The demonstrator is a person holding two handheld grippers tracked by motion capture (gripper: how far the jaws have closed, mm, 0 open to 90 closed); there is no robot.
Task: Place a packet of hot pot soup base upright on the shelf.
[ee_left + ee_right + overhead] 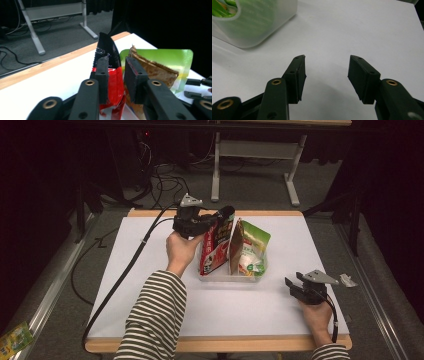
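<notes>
Bright white table [150, 270], dark surround; near jaws blurred, soft shadows.

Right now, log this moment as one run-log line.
left gripper: jaws parted around red-and-black pouch top | pouch: upright in clear bin beside green pouch | right gripper: open, resting on table

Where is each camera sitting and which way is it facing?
High view: above the person's side, looking down on the white table; striped sleeve, both hands show.
Left gripper view: rides the left gripper, open around the red pouch; own jaws show.
Right gripper view: rides the right gripper, open over the table; own jaws show.
Shared: the clear bin shows in the high and right views.
</notes>
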